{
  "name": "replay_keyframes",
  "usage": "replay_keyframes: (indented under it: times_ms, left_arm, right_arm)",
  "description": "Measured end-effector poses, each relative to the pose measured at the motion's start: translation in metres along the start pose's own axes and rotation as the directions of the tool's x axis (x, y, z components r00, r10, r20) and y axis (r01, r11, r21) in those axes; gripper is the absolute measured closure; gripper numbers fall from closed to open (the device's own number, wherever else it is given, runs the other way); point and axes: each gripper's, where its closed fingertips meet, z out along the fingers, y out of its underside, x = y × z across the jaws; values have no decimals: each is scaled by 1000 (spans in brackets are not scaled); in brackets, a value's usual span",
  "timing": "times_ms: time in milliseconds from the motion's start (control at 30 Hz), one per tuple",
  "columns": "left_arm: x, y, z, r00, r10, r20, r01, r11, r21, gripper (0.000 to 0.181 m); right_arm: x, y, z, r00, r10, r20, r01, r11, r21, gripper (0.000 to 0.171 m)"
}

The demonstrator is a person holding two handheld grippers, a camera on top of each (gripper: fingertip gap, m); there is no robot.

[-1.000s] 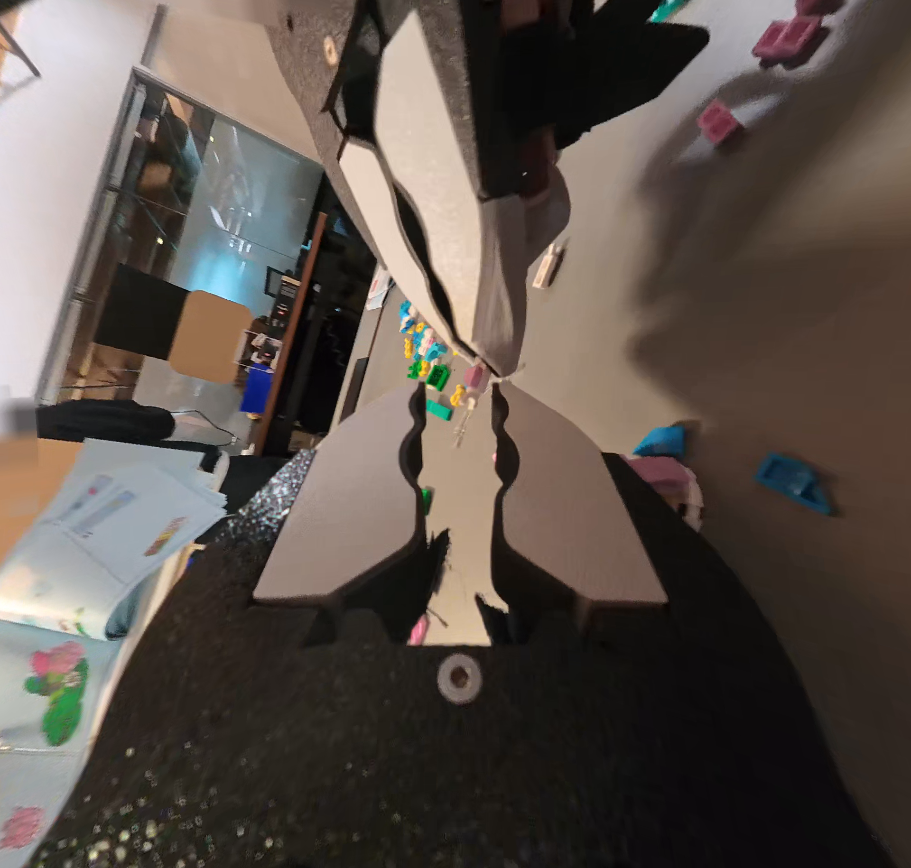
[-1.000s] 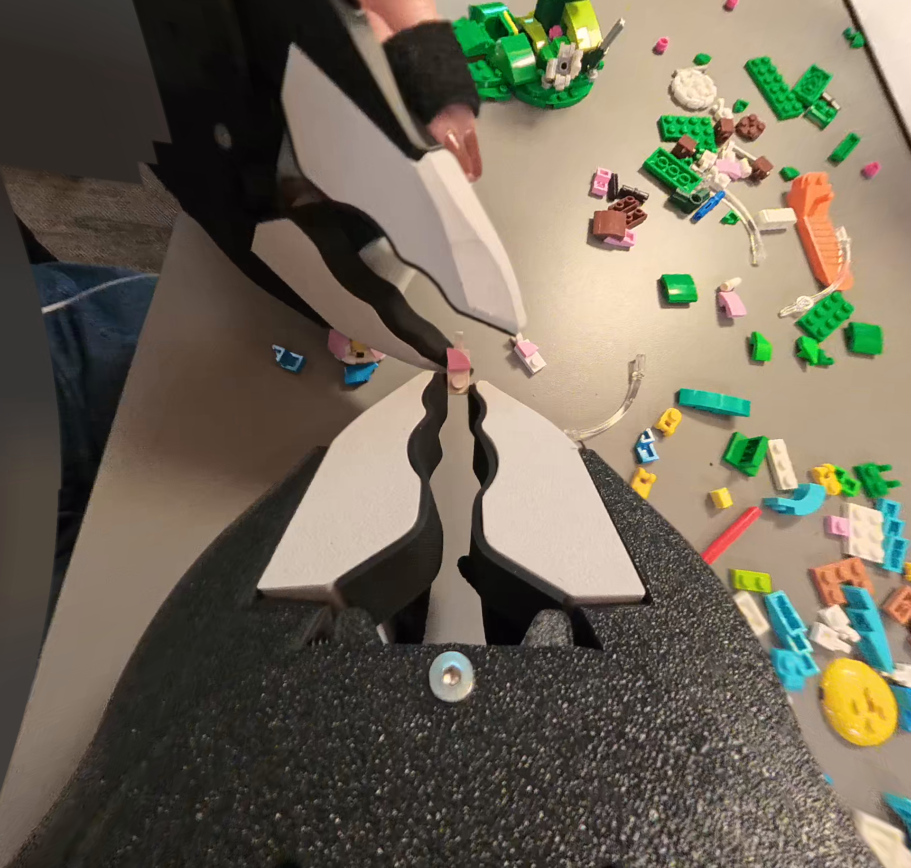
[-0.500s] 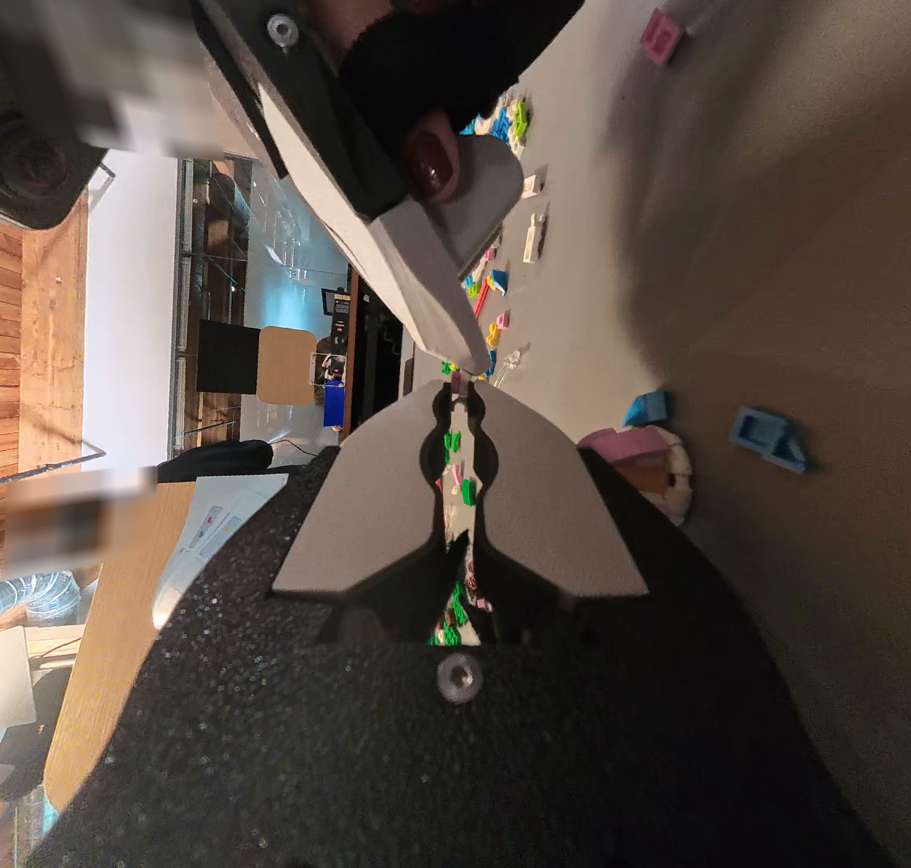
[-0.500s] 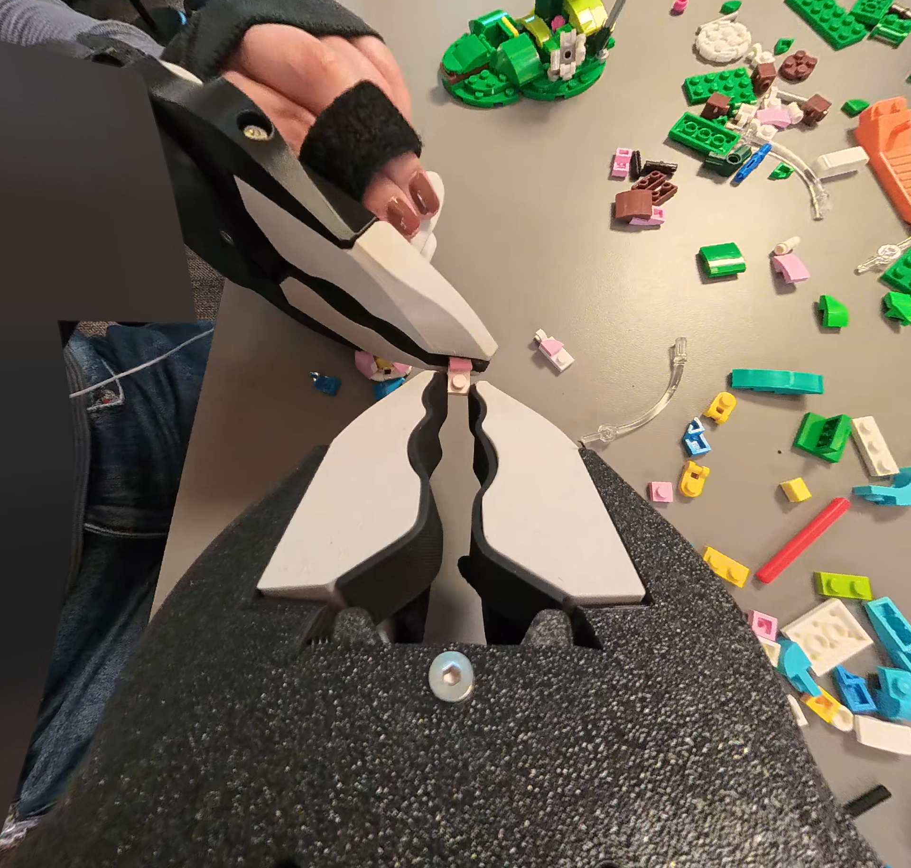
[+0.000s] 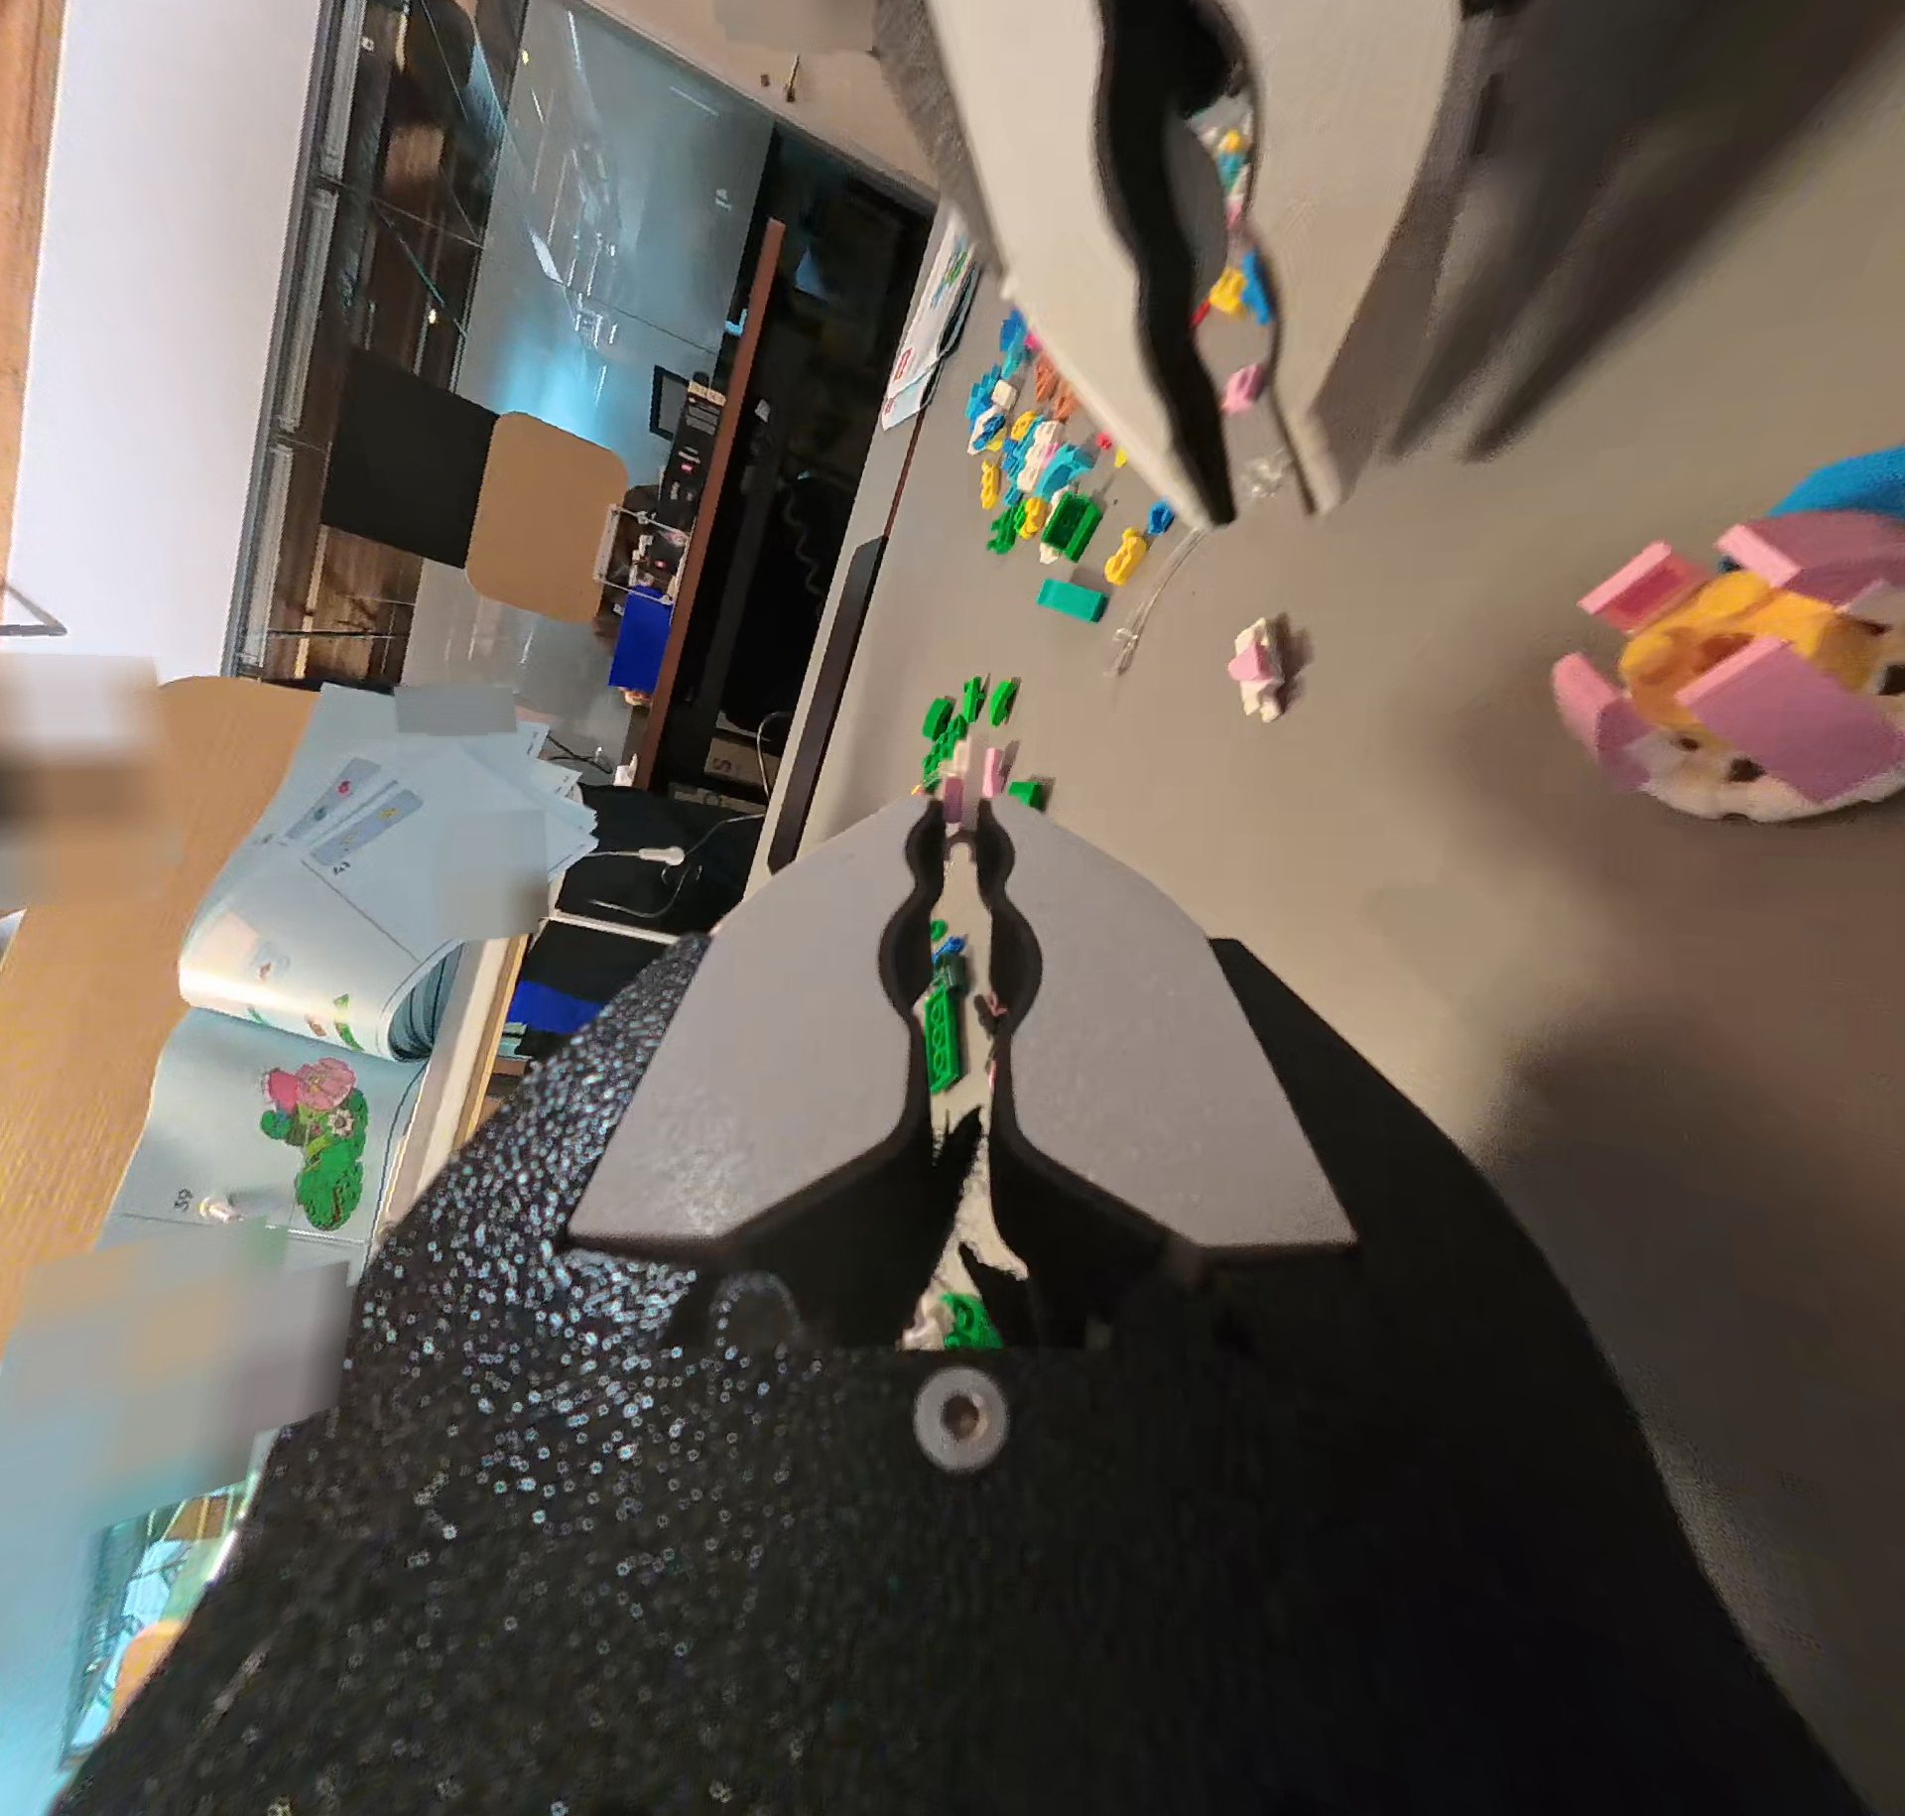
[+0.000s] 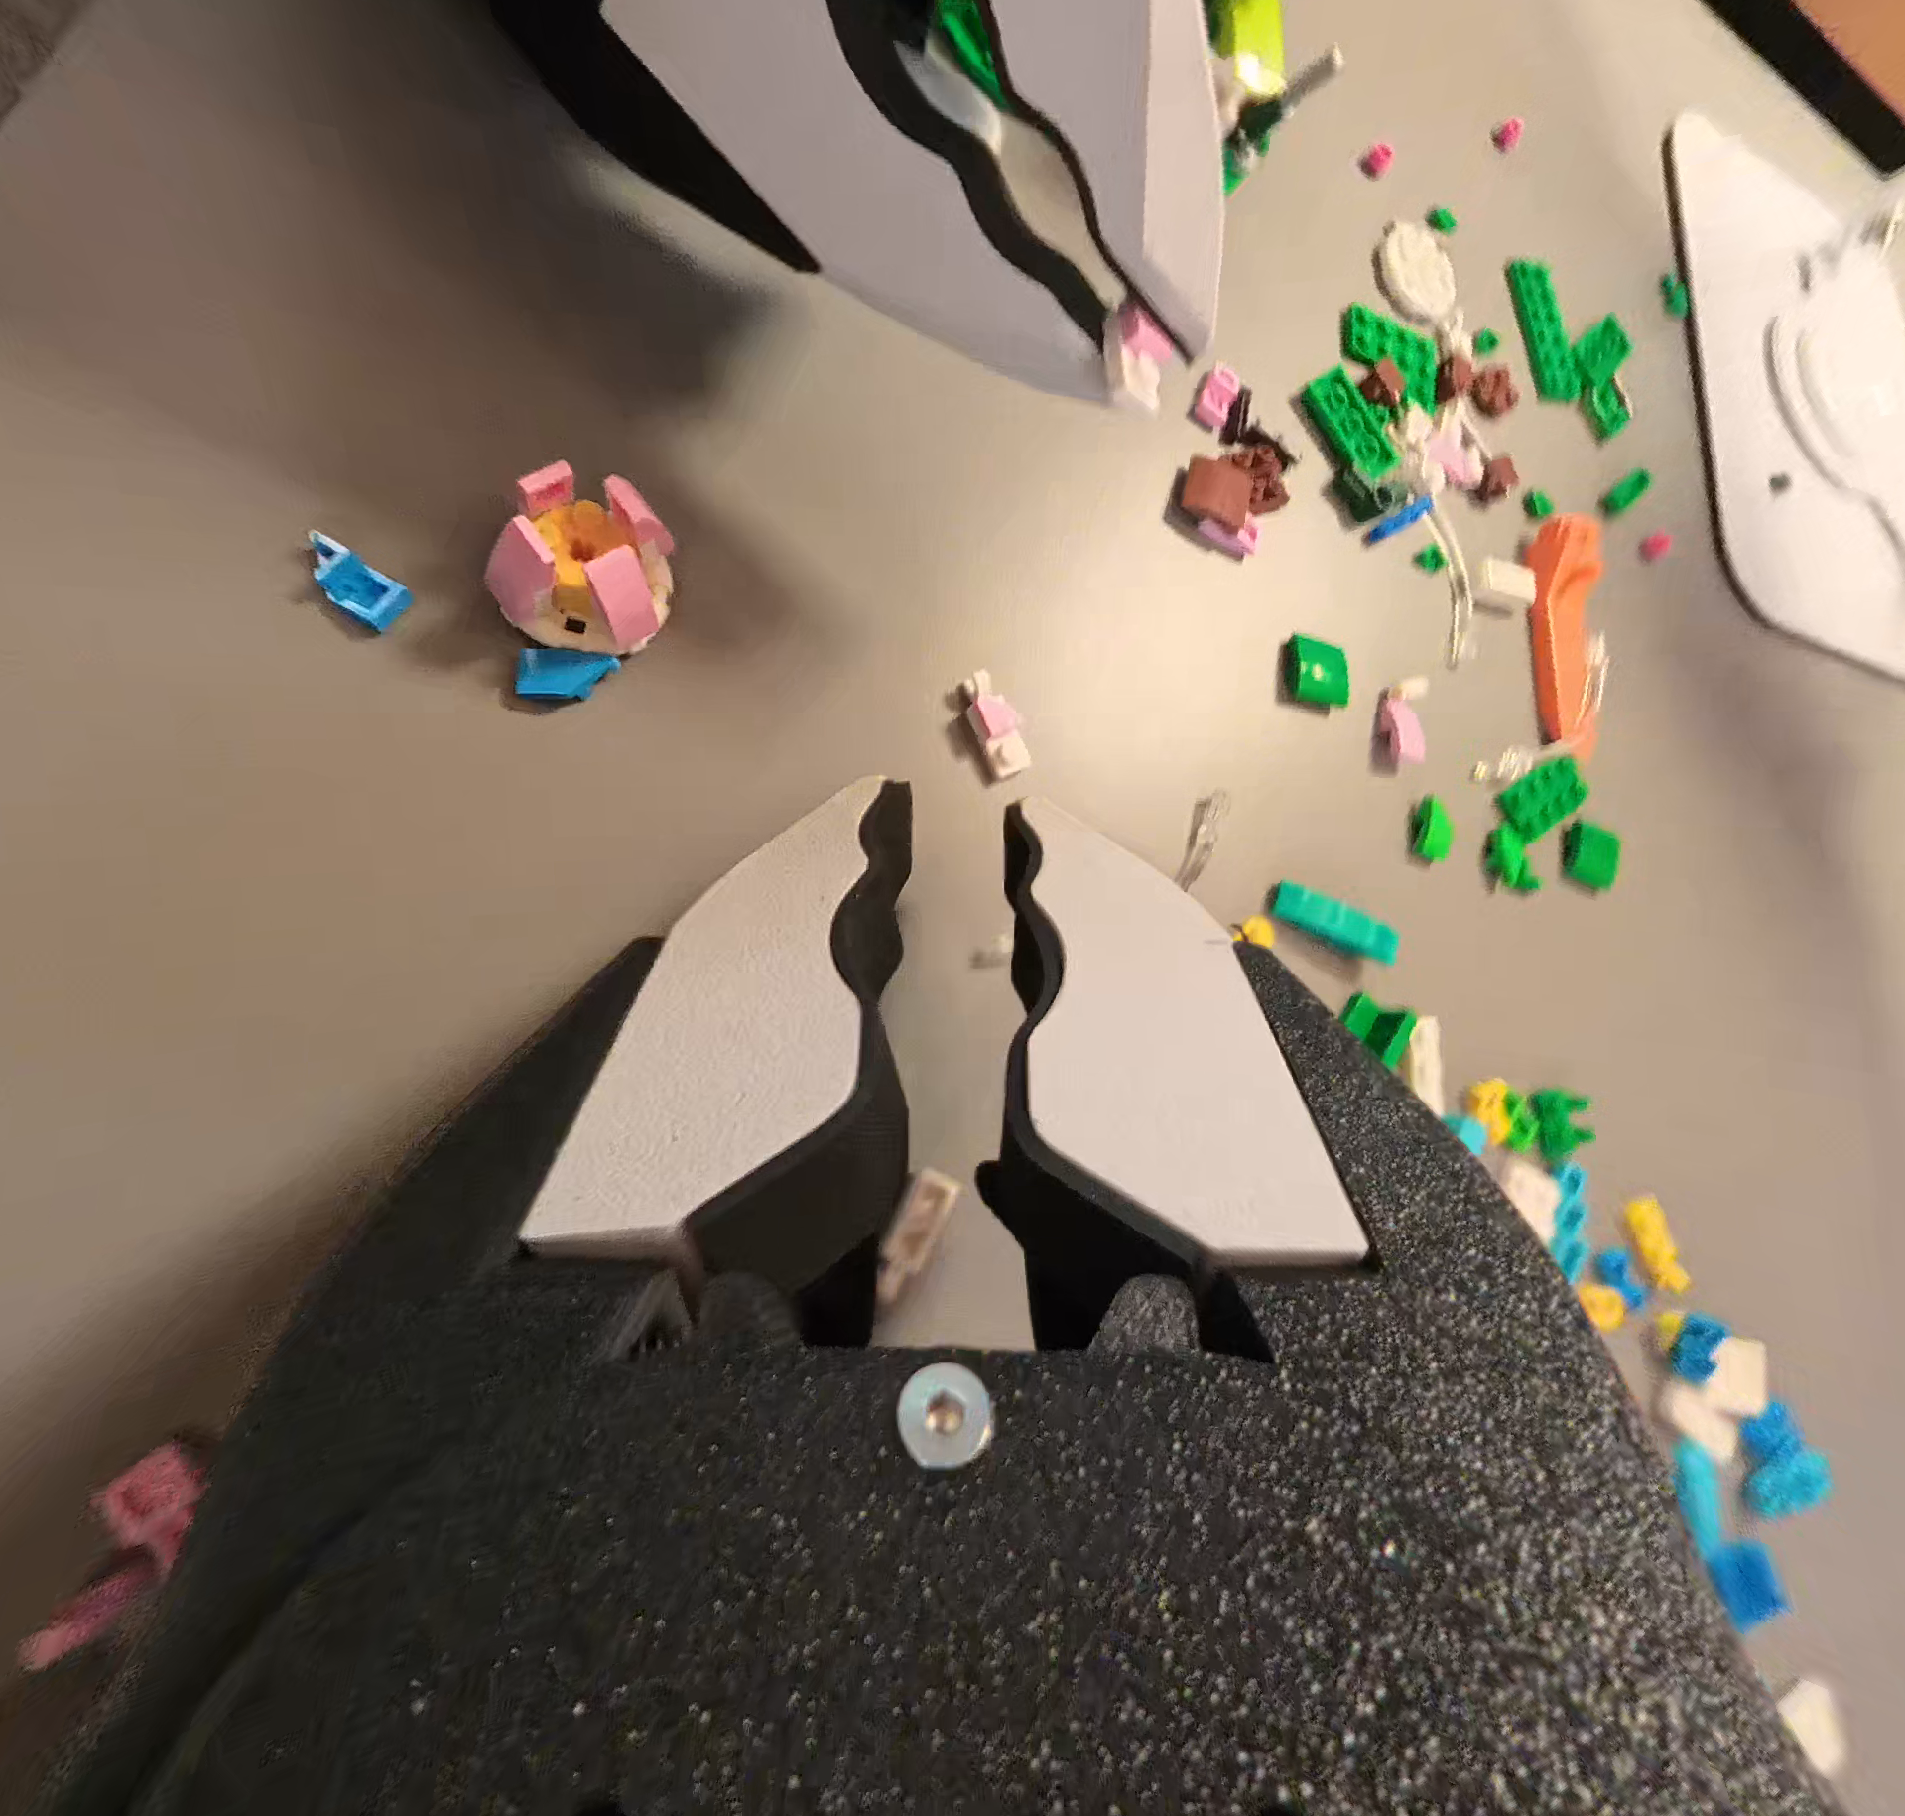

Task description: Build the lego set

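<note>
1. We see the left gripper [image 5: 961,810] clenched on a small pink-and-white piece [image 5: 969,787] right at its fingertips; in the right wrist view the same gripper [image 6: 1139,364] sits at approx 1 o'clock, the pink-and-white piece [image 6: 1134,349] poking out of its tips.
2. The right gripper [image 6: 957,795] is released, jaws apart w/ nothing between the tips; in the left wrist view it hangs at 1 o'clock [image 5: 1252,504], also parted (blurred, so detail is poor).
3. We spot the pink flower build [image 6: 579,562], yellow centre w/ pink petals on a white base, at approx 10 o'clock from the right gripper tips, resting on the grey table [image 6: 309,839]. In the left wrist view it is at 3 o'clock [image 5: 1752,694].
4. Two blue pieces sit by the flower: one [image 6: 356,589] just beside it at 9 o'clock, the other [image 6: 562,674] touching or nearly touching its base at 6 o'clock.
5. A loose pink-and-white piece [image 6: 995,720] lies just ahead of the right gripper tips, at 12 o'clock.
6. Loose bricks, mostly green and brown [image 6: 1443,395], are scattered at 2 o'clock; an orange piece [image 6: 1567,622] lies near them.
7. An open instruction booklet [image 5: 340,900] sits at 9 o'clock in the left wrist view.
</note>
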Motion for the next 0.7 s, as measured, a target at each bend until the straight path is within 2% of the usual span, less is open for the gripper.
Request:
replay_keyframes:
  times_ms: [67, 200, 367, 400, 500, 700]
  left_arm:
    - [4, 0, 1, 1000, 30, -9, -30, 1000, -9, 176]
    - [4, 1, 2, 999, 37, -6, -37, 999, -11, 176]
    - [-5, 4, 1, 999, -25, 31, 25, 1000, -7, 176]
    - [-8, 4, 0, 998, -37, 47, 37, 999, -6, 176]
    - [-16, 6, -2, 993, -79, 83, 80, 997, -6, 176]
    - [-1, -1, 1, 997, -78, -10, 78, 997, 11, 176]
  right_arm:
    - [2, -2, 6, 997, -21, 77, 22, 1000, -8, 154]
    - [-7, -8, 7, 955, 49, 294, -49, 999, -8, 154]
    - [-25, -8, -4, 897, 63, 438, -73, 997, 7, 155]
    - [-25, -5, -4, 898, 64, 434, -69, 998, -5, 155]
    - [-2, 10, -7, 949, 66, 310, -48, 997, -66, 155]
    - [55, 25, -14, 979, 198, 52, -194, 978, -71, 155]
